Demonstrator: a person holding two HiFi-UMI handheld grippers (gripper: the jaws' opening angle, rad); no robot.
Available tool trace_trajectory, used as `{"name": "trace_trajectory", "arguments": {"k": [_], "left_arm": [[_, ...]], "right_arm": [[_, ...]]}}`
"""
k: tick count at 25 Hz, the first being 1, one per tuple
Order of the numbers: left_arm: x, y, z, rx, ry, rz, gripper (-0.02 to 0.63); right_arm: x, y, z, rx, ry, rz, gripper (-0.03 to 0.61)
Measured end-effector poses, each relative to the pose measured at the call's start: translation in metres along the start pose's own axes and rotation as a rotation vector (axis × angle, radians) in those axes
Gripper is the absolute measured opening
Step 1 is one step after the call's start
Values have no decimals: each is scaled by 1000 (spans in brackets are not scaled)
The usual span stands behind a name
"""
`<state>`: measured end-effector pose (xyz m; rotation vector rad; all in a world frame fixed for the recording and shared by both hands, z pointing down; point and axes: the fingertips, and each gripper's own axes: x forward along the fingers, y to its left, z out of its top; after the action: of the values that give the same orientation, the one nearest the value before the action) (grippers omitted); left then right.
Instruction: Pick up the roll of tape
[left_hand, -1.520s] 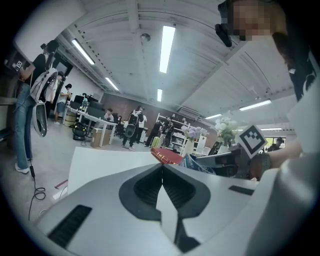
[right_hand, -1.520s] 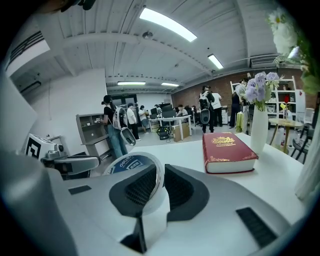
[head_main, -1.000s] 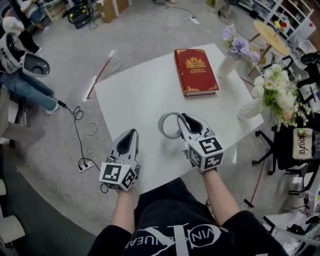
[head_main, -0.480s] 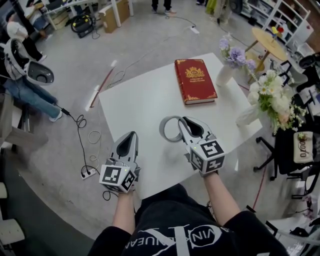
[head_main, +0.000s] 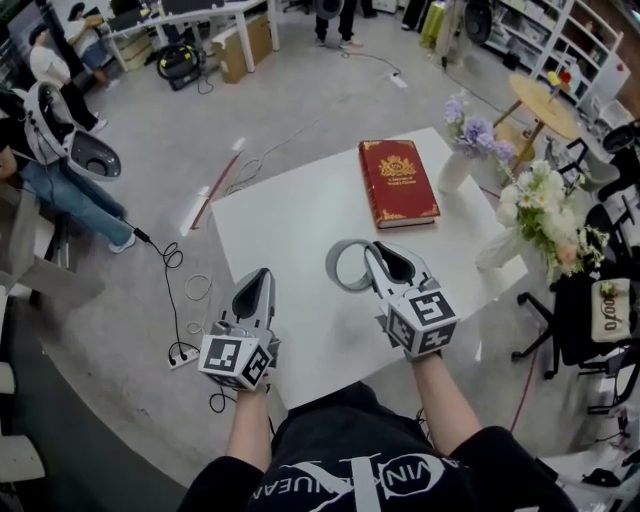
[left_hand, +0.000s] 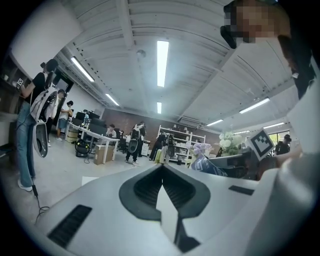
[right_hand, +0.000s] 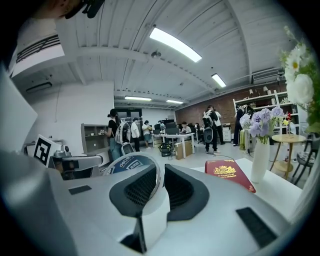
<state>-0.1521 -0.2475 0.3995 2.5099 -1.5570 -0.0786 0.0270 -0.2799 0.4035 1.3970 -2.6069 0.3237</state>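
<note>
The left forearm (head_main: 247, 415) and right forearm (head_main: 438, 400) reach forward side by side, bare below the sleeves. The left tongs (head_main: 262, 275) point ahead about level, jaws pressed together with nothing between them. The right tongs (head_main: 374, 252) tilt slightly down, jaws clamped on the wall of the roll of tape (head_main: 345, 267), which stands on edge at their left. Both marker cubes face up.

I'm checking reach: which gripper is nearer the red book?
Right. In the head view, the right gripper, shut on the roll of tape, is just short of the red book. The left gripper sits farther back and to the left.
</note>
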Motion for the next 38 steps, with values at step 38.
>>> {"name": "trace_trajectory", "arguments": {"k": [38], "left_arm": [[-2,13,66,75,-119,81,3]], "right_arm": [[-1,-7,76,-29,-206,40,64]]}}
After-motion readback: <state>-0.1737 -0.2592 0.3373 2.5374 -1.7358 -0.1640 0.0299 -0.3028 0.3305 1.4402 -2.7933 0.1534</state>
